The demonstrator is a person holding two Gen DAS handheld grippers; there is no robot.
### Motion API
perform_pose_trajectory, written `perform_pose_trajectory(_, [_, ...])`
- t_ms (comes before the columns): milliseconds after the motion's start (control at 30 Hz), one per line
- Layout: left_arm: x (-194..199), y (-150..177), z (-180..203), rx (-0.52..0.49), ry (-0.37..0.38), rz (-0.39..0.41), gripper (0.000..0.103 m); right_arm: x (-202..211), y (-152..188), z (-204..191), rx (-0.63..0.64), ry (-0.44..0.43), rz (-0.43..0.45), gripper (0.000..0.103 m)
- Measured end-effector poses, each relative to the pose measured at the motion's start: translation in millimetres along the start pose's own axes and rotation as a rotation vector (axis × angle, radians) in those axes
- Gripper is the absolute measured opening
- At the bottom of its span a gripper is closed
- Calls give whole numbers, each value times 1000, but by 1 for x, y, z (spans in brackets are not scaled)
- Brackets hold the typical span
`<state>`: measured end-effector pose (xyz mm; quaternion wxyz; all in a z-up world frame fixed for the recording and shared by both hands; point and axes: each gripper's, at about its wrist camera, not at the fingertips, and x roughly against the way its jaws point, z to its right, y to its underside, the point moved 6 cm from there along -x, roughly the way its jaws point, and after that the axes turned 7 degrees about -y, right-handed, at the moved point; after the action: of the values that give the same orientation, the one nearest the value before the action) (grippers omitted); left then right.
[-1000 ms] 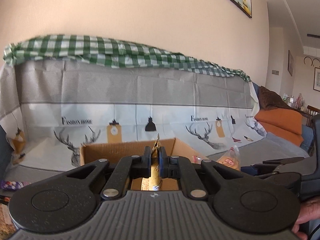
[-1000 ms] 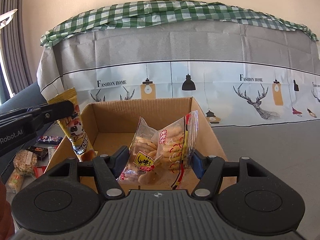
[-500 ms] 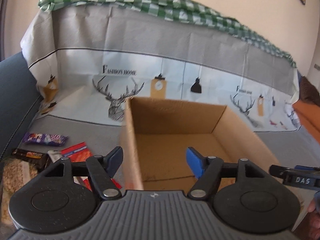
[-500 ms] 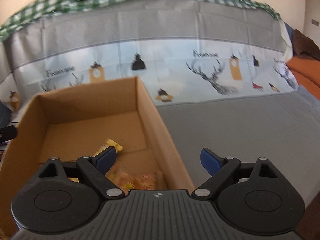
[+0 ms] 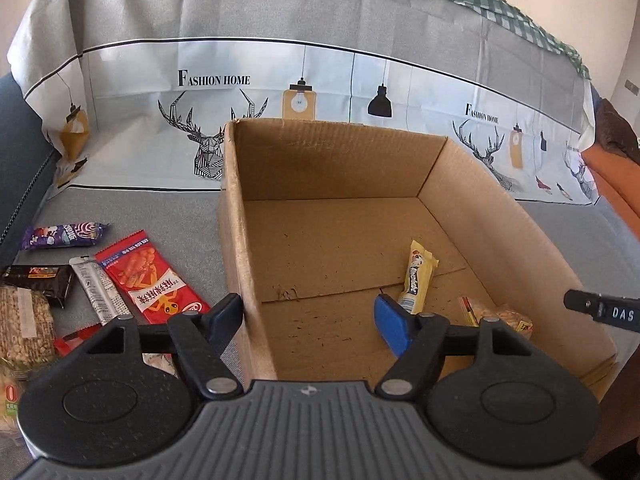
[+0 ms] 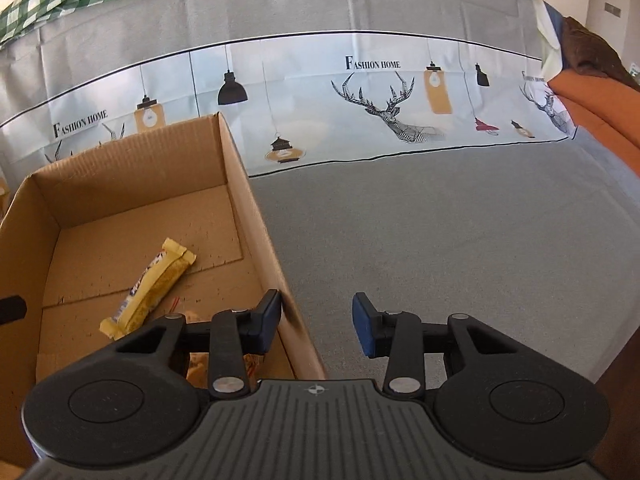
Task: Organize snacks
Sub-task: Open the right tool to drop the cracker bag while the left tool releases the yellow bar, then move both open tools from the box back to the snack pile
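brown cardboard filled both views: the box (image 5: 340,240) sat open on the grey cloth (image 6: 440,232), and it now held two snacks. a second before, the left gripper (image 5: 308,316) had been clenched on the yellow bar (image 5: 418,276) and the right gripper (image 6: 316,326) had carried the bag of biscuits (image 5: 500,316) above the box; both had since been let go and lay on the box floor, the bar near the middle and the bag toward the near right corner.

the left gripper's jaws stood released and wide with nothing between them, straddling the box's left wall. the right gripper's jaws were closing on nothing, hanging over the box's right wall and the bare cloth beside it.

so one round of dropping off seemed done. more snacks waited well left of the box: a red packet (image 5: 150,280), a silver stick (image 5: 96,284), a purple wrapper (image 5: 62,235), a dark bar (image 5: 40,280) and a grain cake (image 5: 24,320). the left gripper looked best placed to fetch the next one.
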<state>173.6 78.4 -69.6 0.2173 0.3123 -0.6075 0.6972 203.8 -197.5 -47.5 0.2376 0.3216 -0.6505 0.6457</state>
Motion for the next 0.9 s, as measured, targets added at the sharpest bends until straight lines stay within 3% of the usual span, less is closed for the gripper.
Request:
perform_pose_trajectory(200, [-1,-2,7,14,48,0,76,4,1,5,2,21,-3,34])
perform_pose_trajectory(400, [-1,-1,12,-3,31,6,76,10,-1,9,-16,13,12,34])
perform_pose_trajectory(700, [21,-3,11,-6,27,114,79,32,-5,-1,26,-25,108,51])
perform_pose_trajectory(900, [38,2,17,-33,65,171,83,43,-5,-12,44,-47,146,52])
